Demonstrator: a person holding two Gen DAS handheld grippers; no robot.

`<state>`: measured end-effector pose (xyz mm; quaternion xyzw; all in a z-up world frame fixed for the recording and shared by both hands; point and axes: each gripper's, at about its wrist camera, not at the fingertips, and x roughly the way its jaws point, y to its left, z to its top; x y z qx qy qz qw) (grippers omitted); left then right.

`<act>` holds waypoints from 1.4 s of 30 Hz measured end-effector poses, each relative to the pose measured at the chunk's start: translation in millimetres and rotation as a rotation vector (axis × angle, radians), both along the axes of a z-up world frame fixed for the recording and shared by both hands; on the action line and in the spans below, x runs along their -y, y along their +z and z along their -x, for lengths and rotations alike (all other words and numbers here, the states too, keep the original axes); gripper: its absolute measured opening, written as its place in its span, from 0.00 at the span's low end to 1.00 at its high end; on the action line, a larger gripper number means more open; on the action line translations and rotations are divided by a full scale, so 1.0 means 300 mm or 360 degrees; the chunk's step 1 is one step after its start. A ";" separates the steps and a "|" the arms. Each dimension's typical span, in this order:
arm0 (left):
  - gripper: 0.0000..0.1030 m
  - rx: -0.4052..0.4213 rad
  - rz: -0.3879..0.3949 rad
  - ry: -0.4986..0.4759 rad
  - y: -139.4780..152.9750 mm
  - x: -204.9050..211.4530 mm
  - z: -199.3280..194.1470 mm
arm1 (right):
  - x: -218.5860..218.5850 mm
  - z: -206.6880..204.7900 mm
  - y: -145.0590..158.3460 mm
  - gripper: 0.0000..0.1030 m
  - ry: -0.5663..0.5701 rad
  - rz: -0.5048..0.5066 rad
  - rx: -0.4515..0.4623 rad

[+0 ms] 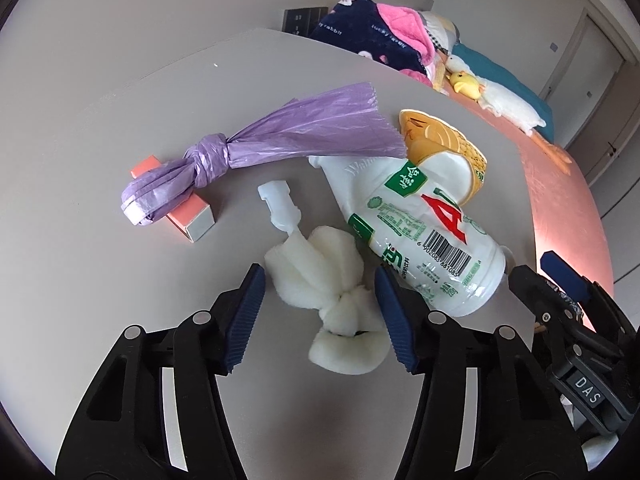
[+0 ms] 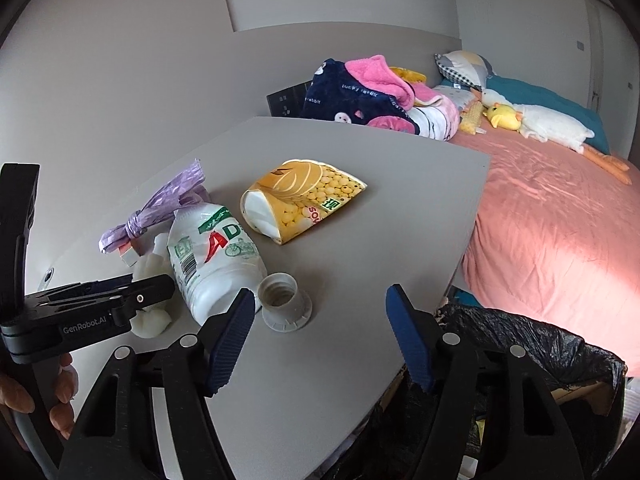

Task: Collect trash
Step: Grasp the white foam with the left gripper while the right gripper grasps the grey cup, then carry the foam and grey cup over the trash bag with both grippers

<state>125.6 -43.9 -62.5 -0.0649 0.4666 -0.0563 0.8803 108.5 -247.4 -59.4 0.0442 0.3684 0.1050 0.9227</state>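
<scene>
While the grey surface (image 1: 100,240) carries a stiff, light bottle (image 1: 420,240), the soft white foam wad (image 1: 332,304) beside it squashes easily, best pinched at its cinched middle, between the left gripper (image 1: 320,316) fingers, open like the empty right gripper (image 2: 320,336).

Both views were evenly lit by soft daylight and sharp at centre. Fisheye bending curved the table (image 1: 120,128) edges, with dark vignetting in the corners. A bright washed-out patch glared on the pink bedspread (image 2: 560,240) at right.
</scene>
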 end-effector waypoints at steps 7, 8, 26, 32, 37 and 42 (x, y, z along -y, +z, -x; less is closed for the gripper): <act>0.54 0.0031 -0.0073 -0.0024 -0.003 0.003 0.004 | -0.028 -0.063 -0.034 0.55 0.0006 0.0045 -0.0052; 0.54 0.0038 -0.0084 -0.0029 -0.004 0.004 0.006 | -0.029 -0.071 -0.042 0.53 0.0007 0.0046 -0.0067; 0.39 0.0037 -0.0164 -0.0091 -0.004 0.027 0.007 | -0.005 -0.029 -0.036 0.29 -0.0034 0.0070 -0.0076; 0.35 0.0059 -0.0201 -0.0093 0.010 0.033 0.027 | 0.009 0.006 -0.012 0.29 -0.0028 0.0005 -0.0093; 0.35 0.0093 -0.0131 -0.0107 0.047 0.025 0.057 | 0.012 0.045 0.016 0.29 -0.0021 -0.0030 -0.0084; 0.35 0.0148 -0.0099 -0.0151 0.098 0.049 0.100 | 0.010 0.098 0.041 0.29 -0.0016 -0.0037 -0.0067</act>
